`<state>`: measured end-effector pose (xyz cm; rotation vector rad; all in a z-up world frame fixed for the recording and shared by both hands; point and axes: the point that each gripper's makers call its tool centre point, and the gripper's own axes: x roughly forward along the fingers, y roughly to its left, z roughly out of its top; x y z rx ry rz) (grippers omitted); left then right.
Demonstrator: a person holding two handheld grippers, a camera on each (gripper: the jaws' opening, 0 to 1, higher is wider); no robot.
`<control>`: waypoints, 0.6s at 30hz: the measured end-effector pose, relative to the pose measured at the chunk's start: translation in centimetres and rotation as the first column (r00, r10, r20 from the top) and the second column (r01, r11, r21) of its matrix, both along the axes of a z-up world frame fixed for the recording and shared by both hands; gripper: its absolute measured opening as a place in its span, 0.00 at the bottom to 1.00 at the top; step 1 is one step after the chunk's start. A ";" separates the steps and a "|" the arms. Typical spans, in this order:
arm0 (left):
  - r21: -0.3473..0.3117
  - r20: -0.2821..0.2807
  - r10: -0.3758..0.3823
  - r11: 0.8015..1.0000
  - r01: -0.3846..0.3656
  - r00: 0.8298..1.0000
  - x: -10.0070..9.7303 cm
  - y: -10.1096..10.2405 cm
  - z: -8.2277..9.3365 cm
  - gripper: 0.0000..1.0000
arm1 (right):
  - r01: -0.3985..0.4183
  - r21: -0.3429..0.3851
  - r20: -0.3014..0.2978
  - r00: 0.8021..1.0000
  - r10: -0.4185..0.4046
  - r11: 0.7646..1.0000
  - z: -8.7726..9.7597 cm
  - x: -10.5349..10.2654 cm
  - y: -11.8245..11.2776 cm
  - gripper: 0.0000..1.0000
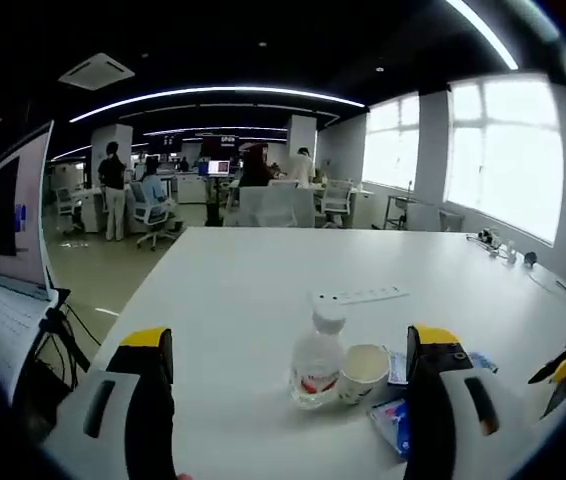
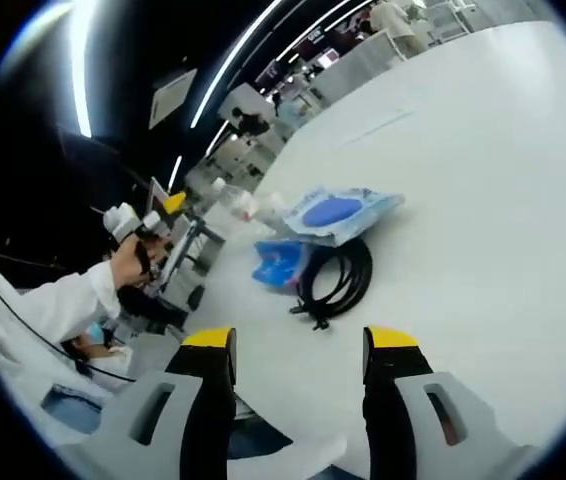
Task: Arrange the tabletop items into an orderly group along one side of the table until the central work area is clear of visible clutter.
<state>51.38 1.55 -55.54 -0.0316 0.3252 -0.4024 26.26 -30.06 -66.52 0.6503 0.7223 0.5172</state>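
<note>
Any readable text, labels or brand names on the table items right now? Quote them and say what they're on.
None can be quoted.
Water bottle: red label, print too blurred to read.
Blue packets: markings too small.
Blue pouch by the black cable: no legible print.
Laptop screen: content unreadable.

Background office: open laptop (image 1: 13, 215) at nine o'clock; two people (image 1: 113, 190) standing near desks at eleven o'clock; curved ceiling light strip (image 1: 213, 95) overhead; bright windows (image 1: 503, 150) at two o'clock.
</note>
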 end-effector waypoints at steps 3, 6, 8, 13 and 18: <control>-0.012 -0.007 -0.004 1.000 0.004 1.000 -1.0 0.9 0.0 1.00 | 0.020 -0.006 0.001 1.000 -0.020 1.000 0.4 -1.0 0.5 0.49; -0.028 -0.006 -0.009 1.000 0.009 1.000 -2.2 1.4 -0.1 1.00 | 0.044 -0.014 -0.009 0.999 -0.044 0.999 0.8 -2.3 1.2 0.49; -0.040 -0.008 -0.017 0.999 0.016 1.000 -3.0 1.7 -0.5 1.00 | 0.051 -0.022 -0.011 0.999 -0.051 0.998 1.0 -3.1 1.6 0.49; -0.045 -0.025 -0.016 0.999 0.015 1.000 -4.7 2.6 -2.0 1.00 | 0.050 -0.038 -0.019 0.999 -0.051 0.998 1.2 -4.4 2.4 0.49; -0.042 -0.039 -0.014 0.999 0.012 0.999 -5.7 2.9 -2.3 1.00 | 0.052 -0.053 -0.002 0.999 -0.052 0.997 1.8 -3.9 2.1 0.49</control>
